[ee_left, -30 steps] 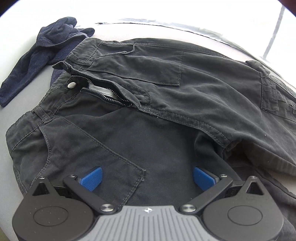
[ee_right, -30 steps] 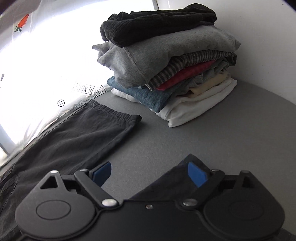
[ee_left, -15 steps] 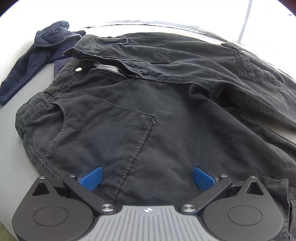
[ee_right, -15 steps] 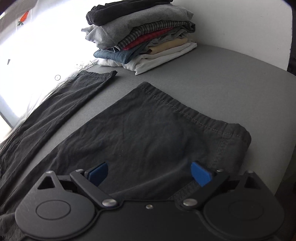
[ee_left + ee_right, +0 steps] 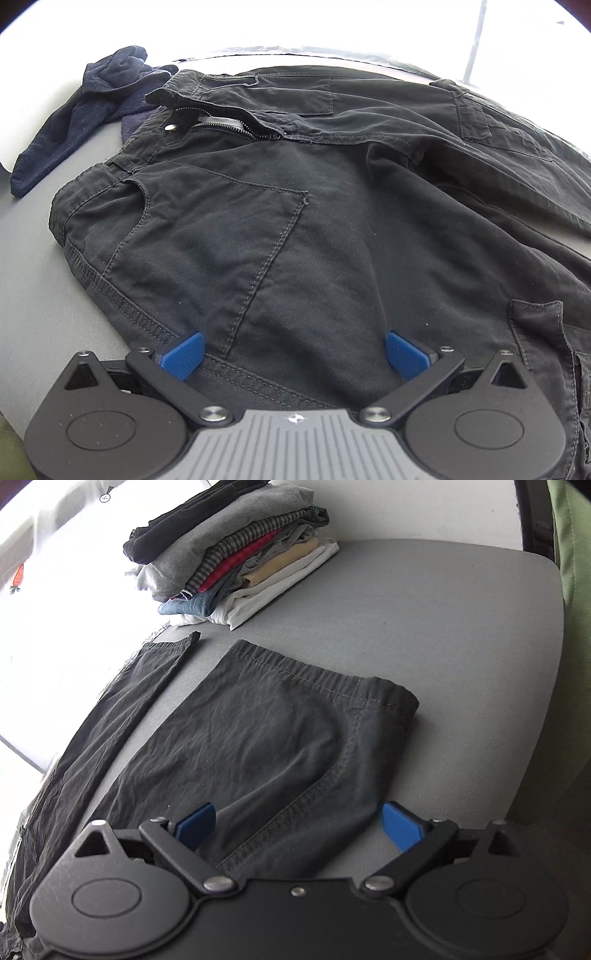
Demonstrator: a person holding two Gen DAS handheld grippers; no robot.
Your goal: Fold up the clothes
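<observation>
Black cargo trousers (image 5: pixel 295 206) are lying spread on the grey table (image 5: pixel 443 620), legs apart, fly open. Both cameras are showing more cloth than a second ago: left gripper (image 5: pixel 295 350) and right gripper (image 5: pixel 297 821) are backing off, jaws wide, holding nothing, probably lining up the lengthwise fold; folded stack (image 5: pixel 236 554) is sitting beyond
</observation>
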